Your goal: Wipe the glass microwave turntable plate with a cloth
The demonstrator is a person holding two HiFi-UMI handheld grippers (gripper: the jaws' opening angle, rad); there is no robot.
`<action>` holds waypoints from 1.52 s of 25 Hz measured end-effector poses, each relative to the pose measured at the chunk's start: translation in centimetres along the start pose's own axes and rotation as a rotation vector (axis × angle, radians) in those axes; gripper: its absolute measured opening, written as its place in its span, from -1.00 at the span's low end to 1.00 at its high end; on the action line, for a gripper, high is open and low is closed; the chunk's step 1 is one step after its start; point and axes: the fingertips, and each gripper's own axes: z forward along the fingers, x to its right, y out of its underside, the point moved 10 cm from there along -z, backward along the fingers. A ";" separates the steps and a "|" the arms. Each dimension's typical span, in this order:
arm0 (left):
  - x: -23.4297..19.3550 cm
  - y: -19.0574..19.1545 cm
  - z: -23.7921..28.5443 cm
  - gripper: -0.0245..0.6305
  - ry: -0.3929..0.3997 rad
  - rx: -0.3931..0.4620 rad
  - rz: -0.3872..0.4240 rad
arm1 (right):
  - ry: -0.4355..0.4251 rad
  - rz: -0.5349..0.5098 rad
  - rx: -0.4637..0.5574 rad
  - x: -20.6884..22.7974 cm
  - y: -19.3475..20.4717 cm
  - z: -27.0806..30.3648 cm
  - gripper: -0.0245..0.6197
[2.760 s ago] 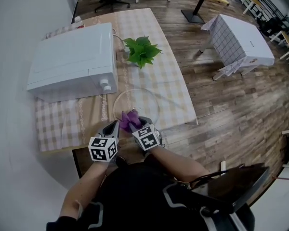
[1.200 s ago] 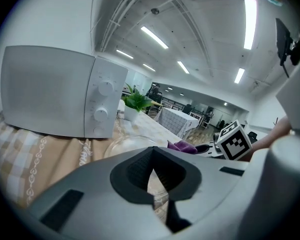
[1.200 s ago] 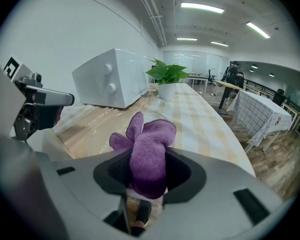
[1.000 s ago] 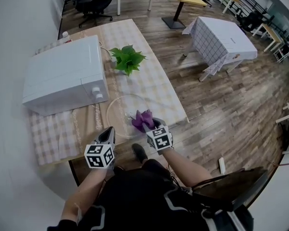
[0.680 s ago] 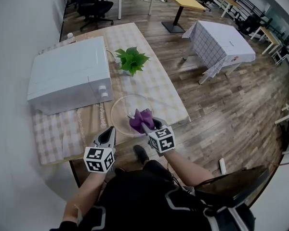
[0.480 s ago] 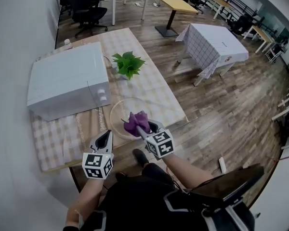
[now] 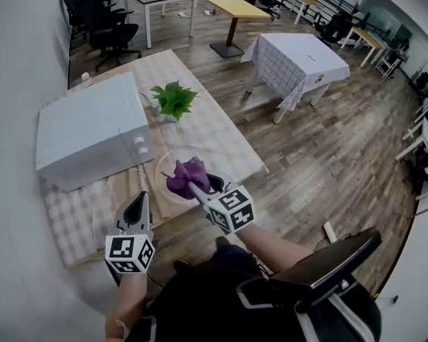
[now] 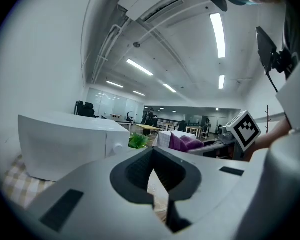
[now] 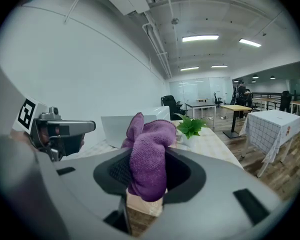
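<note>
The glass turntable plate (image 7: 181,152) lies flat on the checked tablecloth in front of the microwave. A bunched purple cloth (image 7: 187,177) hangs over the plate's middle, with my right gripper (image 7: 197,188) shut on it. In the right gripper view the cloth (image 9: 149,156) sticks up from between the jaws. My left gripper (image 7: 138,206) is shut with nothing in it, off the plate's left side near the table's front edge. The left gripper view shows its jaws (image 8: 152,184) meeting, with the right gripper (image 8: 225,141) and cloth (image 8: 182,142) beyond.
A white microwave (image 7: 85,137) stands on the table (image 7: 221,144) left of the plate, door shut. A small green potted plant (image 7: 172,100) sits behind the plate. The table's right edge drops to wooden floor. Other tables and office chairs stand farther off.
Both grippers were together at the cloth by the plate's near rim. The left one has since let go and drawn back to the left. The right one now holds the cloth over the plate.
</note>
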 end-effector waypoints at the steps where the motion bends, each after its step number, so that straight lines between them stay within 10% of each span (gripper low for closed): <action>1: 0.2 -0.3 -0.1 -0.91 -0.011 0.009 0.007 | -0.010 -0.002 0.007 0.1 -0.4 -0.2 -0.45; 38: 5.2 -3.4 2.8 -0.91 -0.138 0.090 -0.006 | -0.112 -0.040 0.146 5.7 -5.8 -3.8 -0.48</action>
